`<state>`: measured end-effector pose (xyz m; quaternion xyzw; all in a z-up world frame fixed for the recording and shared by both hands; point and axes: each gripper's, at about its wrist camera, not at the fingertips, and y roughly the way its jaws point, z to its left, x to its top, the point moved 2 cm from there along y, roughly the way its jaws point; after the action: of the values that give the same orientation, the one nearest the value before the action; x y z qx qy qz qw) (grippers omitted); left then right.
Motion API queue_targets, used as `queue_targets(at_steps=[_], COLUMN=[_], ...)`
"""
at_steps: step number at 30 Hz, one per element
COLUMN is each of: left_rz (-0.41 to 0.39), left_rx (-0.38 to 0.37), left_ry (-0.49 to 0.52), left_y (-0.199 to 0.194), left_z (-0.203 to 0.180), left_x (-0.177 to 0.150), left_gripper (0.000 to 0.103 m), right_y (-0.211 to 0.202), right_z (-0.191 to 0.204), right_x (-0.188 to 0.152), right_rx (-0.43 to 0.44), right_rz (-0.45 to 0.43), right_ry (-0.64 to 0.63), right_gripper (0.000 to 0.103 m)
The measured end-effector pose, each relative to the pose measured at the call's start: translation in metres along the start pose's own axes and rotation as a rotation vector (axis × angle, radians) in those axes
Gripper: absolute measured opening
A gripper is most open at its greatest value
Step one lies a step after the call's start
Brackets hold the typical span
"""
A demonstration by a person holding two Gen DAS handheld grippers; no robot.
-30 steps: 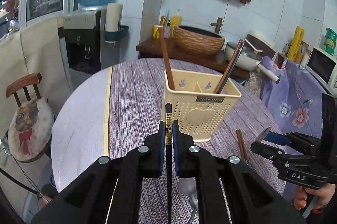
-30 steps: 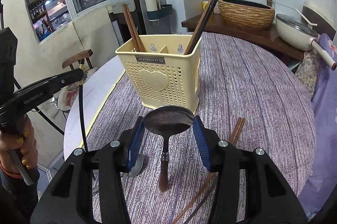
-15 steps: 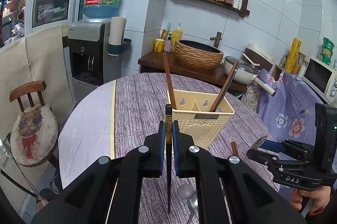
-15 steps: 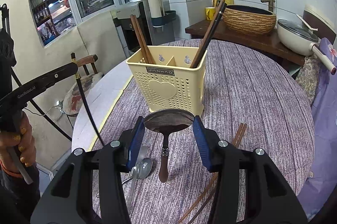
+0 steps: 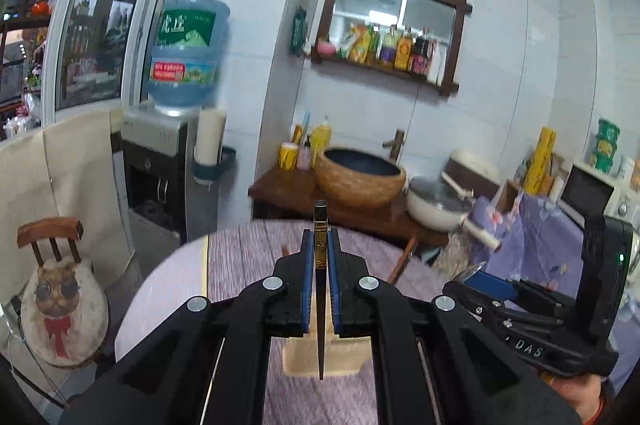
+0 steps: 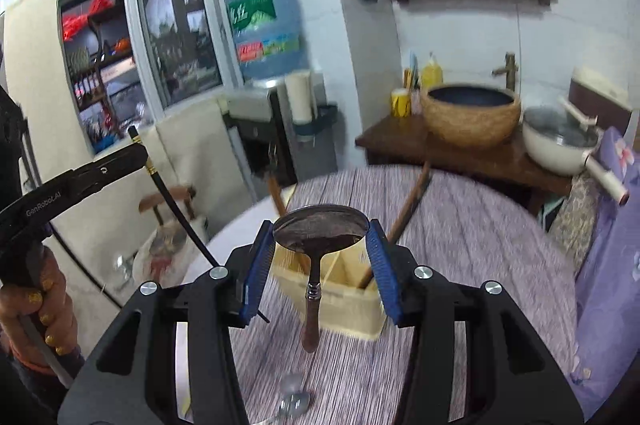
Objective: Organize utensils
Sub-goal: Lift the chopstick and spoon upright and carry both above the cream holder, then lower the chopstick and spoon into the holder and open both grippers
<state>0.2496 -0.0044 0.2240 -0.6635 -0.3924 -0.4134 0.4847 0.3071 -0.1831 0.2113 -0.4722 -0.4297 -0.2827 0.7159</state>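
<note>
My left gripper [image 5: 320, 245] is shut on a black chopstick [image 5: 320, 309] with a gold band, held near its top so the thin end hangs down. Below it, mostly hidden by the jaws, stands the cream utensil holder [image 5: 304, 357]. My right gripper [image 6: 320, 239] is shut on the bowl of a dark spoon [image 6: 320, 225]; its wooden handle hangs down over the cream utensil holder [image 6: 344, 309], which has brown chopsticks [image 6: 404, 209] leaning in it. The left gripper with its black chopstick [image 6: 176, 205] shows at the left of the right wrist view.
A metal spoon [image 6: 294, 399] lies on the purple striped tablecloth [image 6: 480, 245] near the front edge. Behind the round table are a sideboard with a woven basin [image 5: 360, 177], a white pan [image 5: 436, 205] and a water dispenser [image 5: 160, 177]. A chair [image 5: 60, 289] stands at left.
Both grippers have risen well above the table with their utensils. The holder has dropped low in both views and now sits beneath the hanging chopstick and spoon.
</note>
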Motion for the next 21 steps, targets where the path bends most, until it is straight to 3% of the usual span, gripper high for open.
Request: queue_targets(at_steps=[4, 8, 14, 21], left_rz=[-0.039, -0.055, 0.014, 0.098], left_rx=[0.013, 0.041, 0.053, 0.056], left_ry=[-0.029, -0.032, -0.003, 0.011], left_y=[0.021, 0.044, 0.073, 0.095], left_z=[-0.005, -0.005, -0.006, 0.0], left_x=[0.027, 0.02, -0.027, -0.068], left_gripper=[0.008, 0.008, 0.008, 0.008], right_y=[0.008, 0.03, 0.074, 0.099], right_z=[0.002, -0.001, -0.01, -0.021], right_x=[0.033, 0.037, -0.002, -0.045], right_rx=[-0.064, -0.117, -0.154, -0.164], right_rz=[-0.082, -0.104, -0.036, 0.032], right_ry=[-0.017, -0.042, -0.07, -0.067], right_gripper=[0.048, 0.048, 0.048, 0.048])
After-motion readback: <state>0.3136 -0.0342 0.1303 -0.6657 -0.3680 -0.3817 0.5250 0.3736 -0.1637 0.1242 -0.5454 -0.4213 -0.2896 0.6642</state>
